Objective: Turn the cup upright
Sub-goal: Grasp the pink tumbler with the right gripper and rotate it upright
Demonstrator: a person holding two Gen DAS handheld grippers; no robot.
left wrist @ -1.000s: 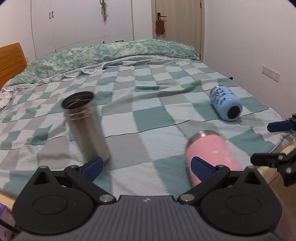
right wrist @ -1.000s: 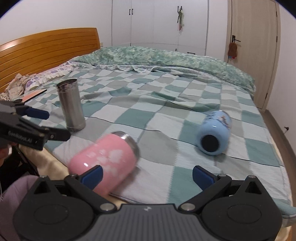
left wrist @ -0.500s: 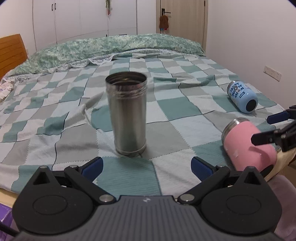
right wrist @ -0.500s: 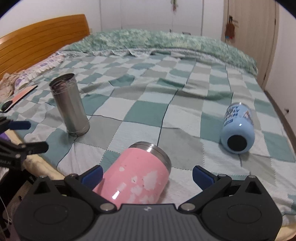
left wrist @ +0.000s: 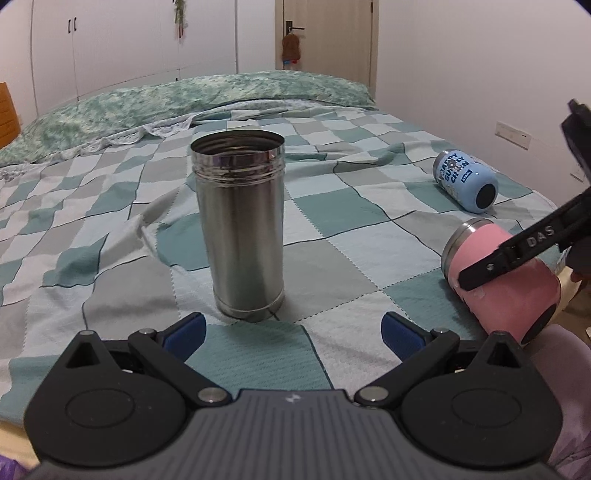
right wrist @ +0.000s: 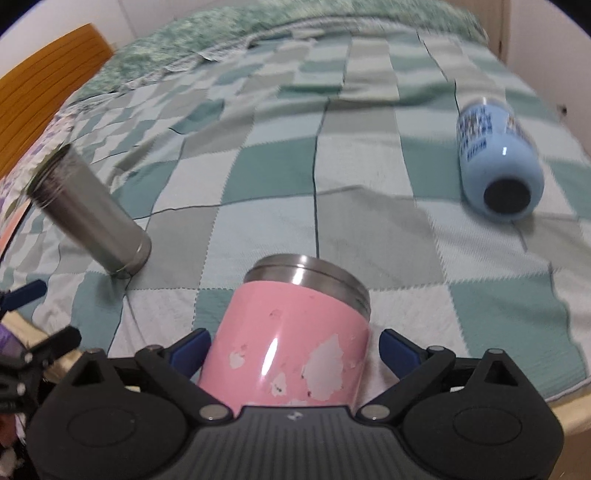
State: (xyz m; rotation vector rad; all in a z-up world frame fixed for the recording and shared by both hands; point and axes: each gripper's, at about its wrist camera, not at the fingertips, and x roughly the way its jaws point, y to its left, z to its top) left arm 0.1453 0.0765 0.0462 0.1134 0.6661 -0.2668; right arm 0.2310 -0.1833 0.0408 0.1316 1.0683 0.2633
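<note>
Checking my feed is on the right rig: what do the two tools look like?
Both match: the left tool and right tool have blue fingertip pads on black linkage arms with silver pivot pins, round black side housings and a ribbed grey centre body. White "DAS" lettering marks the right one's arm in the left view.

Steel tumbler point(left wrist: 239, 225) upright, mouth open, dead centre on checked bedspread point(left wrist: 351, 221); in the right wrist view it sits at 9 o'clock point(right wrist: 90, 210). Light-blue printed bottle point(left wrist: 466, 181) on its side at 2 o'clock, dark base toward camera; also 2 o'clock in the right view point(right wrist: 496, 155). Green patterned pillow point(left wrist: 192, 99) along the far edge at 12. White wardrobe point(left wrist: 129, 40) at 11, wooden door point(left wrist: 327, 35) at 12–1, wall socket point(left wrist: 513, 134) at 3. Orange headboard point(right wrist: 51, 79) at 10.
</note>
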